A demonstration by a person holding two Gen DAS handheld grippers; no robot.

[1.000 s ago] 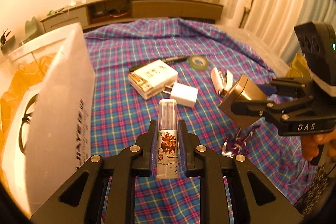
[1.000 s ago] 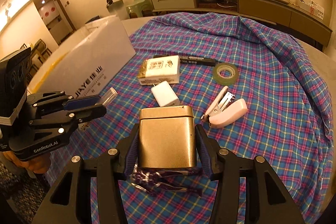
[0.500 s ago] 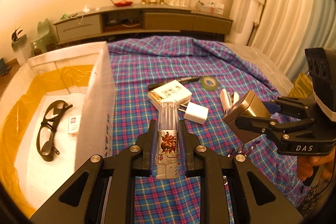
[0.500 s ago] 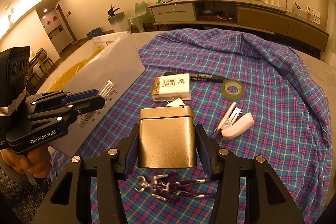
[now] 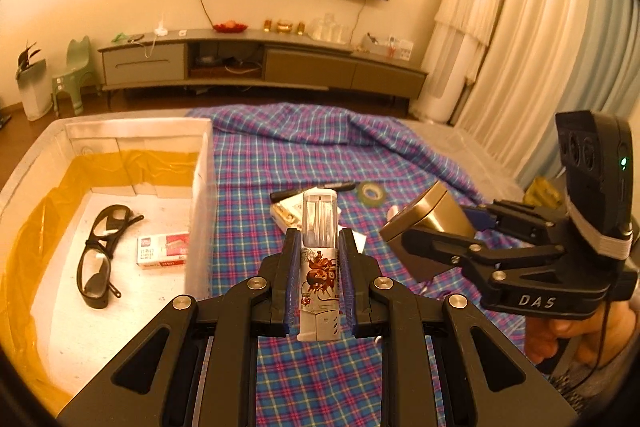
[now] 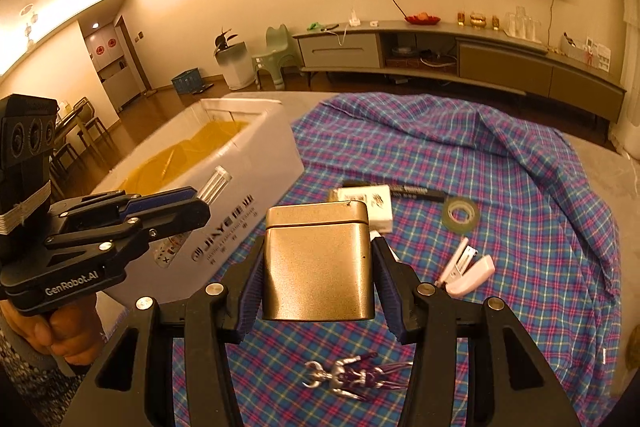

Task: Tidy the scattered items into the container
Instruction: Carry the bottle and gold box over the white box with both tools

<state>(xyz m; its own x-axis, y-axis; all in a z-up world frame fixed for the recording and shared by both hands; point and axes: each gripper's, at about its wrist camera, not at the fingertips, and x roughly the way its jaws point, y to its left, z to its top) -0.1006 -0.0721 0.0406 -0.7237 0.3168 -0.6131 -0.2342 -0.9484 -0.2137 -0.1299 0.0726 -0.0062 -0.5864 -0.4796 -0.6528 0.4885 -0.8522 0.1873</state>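
Jaws of the left gripper (image 5: 319,281) clamp a lighter (image 5: 319,267), the right gripper (image 6: 318,287) a gold tin (image 6: 318,261); neither is yet over the white box (image 5: 200,183) at left, holding glasses (image 5: 100,259) and staples (image 5: 164,250). Stapler (image 6: 468,269), tape roll (image 6: 461,213), marker (image 6: 416,191), figurine (image 6: 352,377) remain on the plaid cloth (image 6: 520,187).

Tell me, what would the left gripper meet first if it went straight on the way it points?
Probably the small white box on the plaid cloth, just past the lighter in its fingers; depth is unclear.

Warm amber light (ceiling glow) — fisheye-bent edges
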